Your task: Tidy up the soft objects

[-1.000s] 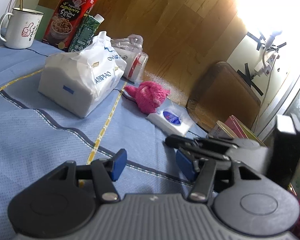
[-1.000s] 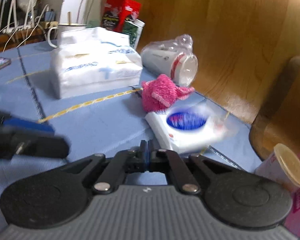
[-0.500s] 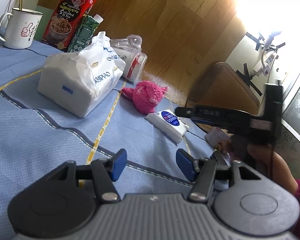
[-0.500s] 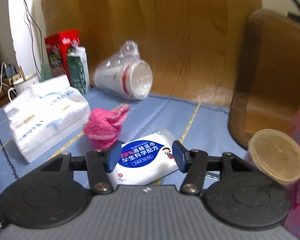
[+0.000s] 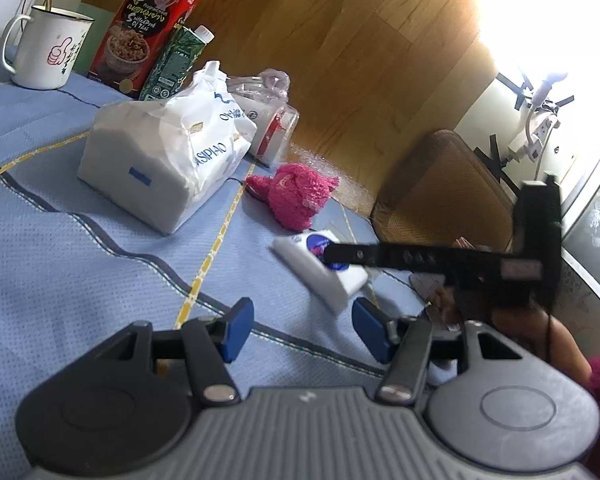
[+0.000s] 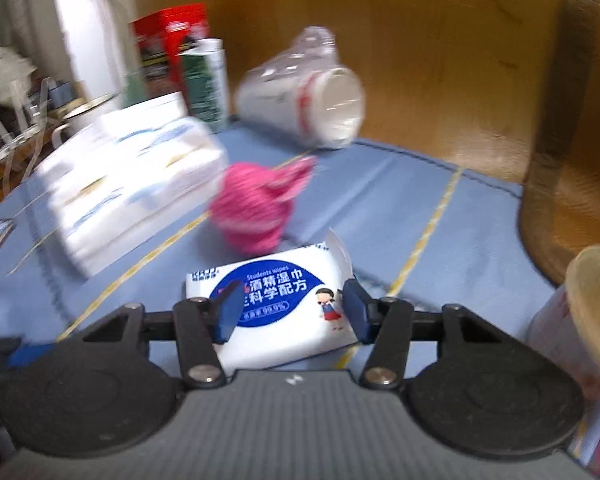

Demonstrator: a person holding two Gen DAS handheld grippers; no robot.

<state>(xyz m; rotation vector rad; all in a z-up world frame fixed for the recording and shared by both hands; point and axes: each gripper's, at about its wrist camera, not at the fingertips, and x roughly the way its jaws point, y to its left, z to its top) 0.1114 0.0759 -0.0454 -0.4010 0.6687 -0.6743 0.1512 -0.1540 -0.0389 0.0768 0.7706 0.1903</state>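
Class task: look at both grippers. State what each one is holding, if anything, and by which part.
Nothing is held. The right gripper is open, its fingers either side of the wipes pack, not closed on it. The left gripper is open over the blue cloth.

On the worktop (image 5: 60, 248), the tissue pack (image 5: 160, 160) sits mid-left w/ the mug (image 5: 46, 54) far back-left; snack box (image 5: 148, 28) & carton (image 5: 178, 62) stand side by side behind the pack, against the wall. The bagged cup (image 6: 300, 110) lies on its side just right of the pack, the plush toy (image 5: 296, 196) in front of that cup, & the wipes pack (image 6: 284, 312) nearer still, betw. the spread fingers of the right claw (image 6: 288, 310). Left claw (image 5: 302, 330) hangs over the near worktop, left of the wipes; chair (image 5: 444, 196) at the right edge, a paper cup (image 6: 588, 316) near-right.
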